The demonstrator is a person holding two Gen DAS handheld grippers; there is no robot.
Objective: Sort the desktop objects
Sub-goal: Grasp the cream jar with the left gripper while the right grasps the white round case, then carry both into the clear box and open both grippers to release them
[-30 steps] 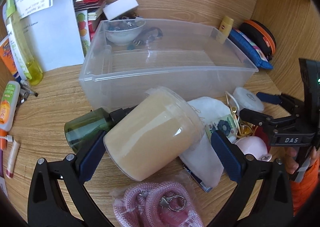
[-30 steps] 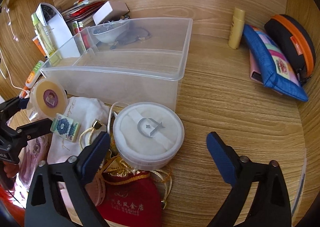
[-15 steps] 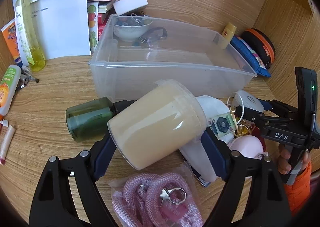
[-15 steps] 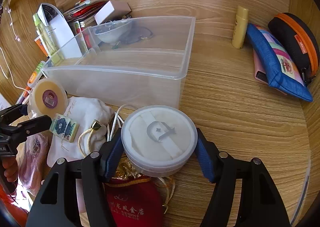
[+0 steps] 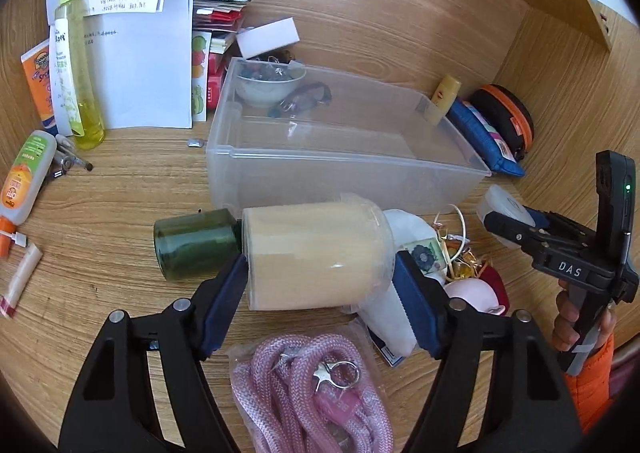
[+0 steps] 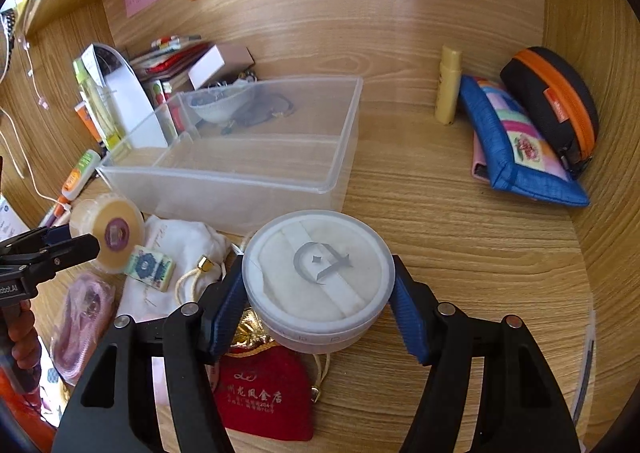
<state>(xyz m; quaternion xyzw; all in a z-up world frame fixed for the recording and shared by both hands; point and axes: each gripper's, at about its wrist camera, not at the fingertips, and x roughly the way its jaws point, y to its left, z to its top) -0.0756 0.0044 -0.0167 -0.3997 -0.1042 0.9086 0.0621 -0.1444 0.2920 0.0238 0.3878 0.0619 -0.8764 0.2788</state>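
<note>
Status, left to right: left gripper (image 5: pixel 320 277) now clamps the cream jar (image 5: pixel 316 253) by its 2 ends, jar on its side and level, where 1 s ago the pads stood wide of it and it lay tilted. Jar looks lifted just in front of the clear bin (image 5: pixel 320 157), beside the green bottle (image 5: pixel 196 245). Right gripper (image 6: pixel 318 307) has closed from wide open onto the puff case (image 6: pixel 318 277), held above the red pouch (image 6: pixel 264 393). Both grasps done; judgement: next is carrying both into the bin.
</note>
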